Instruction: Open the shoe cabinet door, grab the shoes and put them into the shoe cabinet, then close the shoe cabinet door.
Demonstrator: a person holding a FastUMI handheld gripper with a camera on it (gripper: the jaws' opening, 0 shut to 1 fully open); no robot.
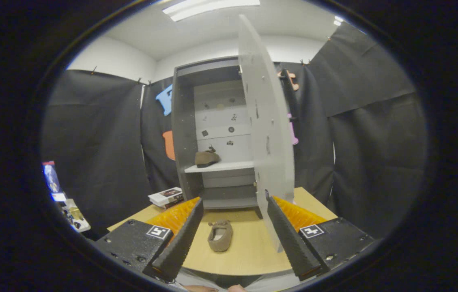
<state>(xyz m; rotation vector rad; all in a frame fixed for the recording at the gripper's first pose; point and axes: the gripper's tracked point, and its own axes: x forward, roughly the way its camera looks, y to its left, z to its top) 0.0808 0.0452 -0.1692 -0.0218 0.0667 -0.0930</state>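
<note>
The grey shoe cabinet (184,121) stands on a wooden table, its white door (267,134) swung wide open toward me, edge-on. One brown shoe (207,158) rests on the white shelf inside. A second brown shoe (220,235) lies on the table in front of the cabinet, between and just beyond my fingers. My gripper (233,200) is open, with nothing held. The right fingertip (271,205) sits close beside the door's lower edge; whether they touch I cannot tell.
The wooden table (253,251) carries a small stack of books (166,197) to the left of the cabinet. Black cloth walls surround the booth. A cluttered stand (70,213) shows at the far left.
</note>
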